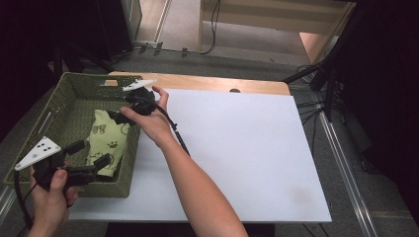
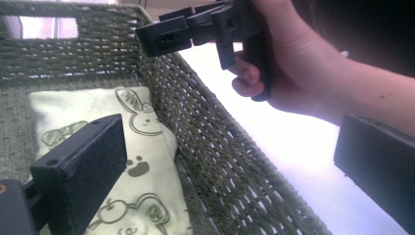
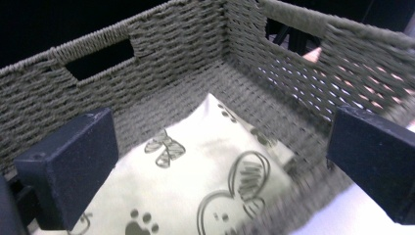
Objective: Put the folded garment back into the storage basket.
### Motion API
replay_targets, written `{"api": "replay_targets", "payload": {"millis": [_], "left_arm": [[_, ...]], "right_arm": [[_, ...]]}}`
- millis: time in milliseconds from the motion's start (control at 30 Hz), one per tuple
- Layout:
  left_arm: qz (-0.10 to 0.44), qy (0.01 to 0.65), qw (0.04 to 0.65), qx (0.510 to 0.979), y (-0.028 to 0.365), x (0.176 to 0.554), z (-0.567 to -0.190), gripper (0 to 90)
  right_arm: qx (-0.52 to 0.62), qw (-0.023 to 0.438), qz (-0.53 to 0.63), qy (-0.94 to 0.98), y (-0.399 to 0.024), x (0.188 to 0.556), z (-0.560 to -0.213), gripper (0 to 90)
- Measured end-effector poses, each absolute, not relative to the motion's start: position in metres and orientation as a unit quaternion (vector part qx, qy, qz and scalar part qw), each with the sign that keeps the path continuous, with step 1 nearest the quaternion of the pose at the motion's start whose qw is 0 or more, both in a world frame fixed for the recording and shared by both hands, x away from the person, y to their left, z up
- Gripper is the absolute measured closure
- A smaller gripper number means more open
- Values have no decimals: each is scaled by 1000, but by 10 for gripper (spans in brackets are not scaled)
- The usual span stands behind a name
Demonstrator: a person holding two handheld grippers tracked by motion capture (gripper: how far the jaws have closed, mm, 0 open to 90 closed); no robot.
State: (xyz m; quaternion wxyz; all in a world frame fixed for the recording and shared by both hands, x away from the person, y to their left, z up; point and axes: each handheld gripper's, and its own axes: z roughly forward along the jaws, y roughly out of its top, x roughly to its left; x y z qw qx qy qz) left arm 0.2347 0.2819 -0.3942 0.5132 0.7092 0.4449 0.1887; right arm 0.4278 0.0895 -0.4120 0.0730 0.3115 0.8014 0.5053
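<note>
high view shows a pale green printed cloth (image 1: 106, 140) lying folded in the woven basket (image 1: 59, 101) on the counter (image 1: 247, 148), left tongs (image 1: 91, 155) and right tongs (image 1: 114, 117) both agape above it; it's probably soft and light, best pinched at a folded edge.

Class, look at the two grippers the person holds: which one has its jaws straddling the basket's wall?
The left gripper: one jaw sits inside the green woven basket over the printed cloth, the other outside above the white board. The right gripper hovers over the basket's inside.
</note>
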Motion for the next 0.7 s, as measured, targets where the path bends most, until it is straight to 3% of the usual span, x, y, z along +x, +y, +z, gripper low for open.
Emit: {"api": "replay_targets", "payload": {"millis": [700], "left_arm": [[161, 388, 522, 742, 213, 241, -387, 0]], "right_arm": [[344, 86, 520, 777, -2, 410, -411, 0]]}}
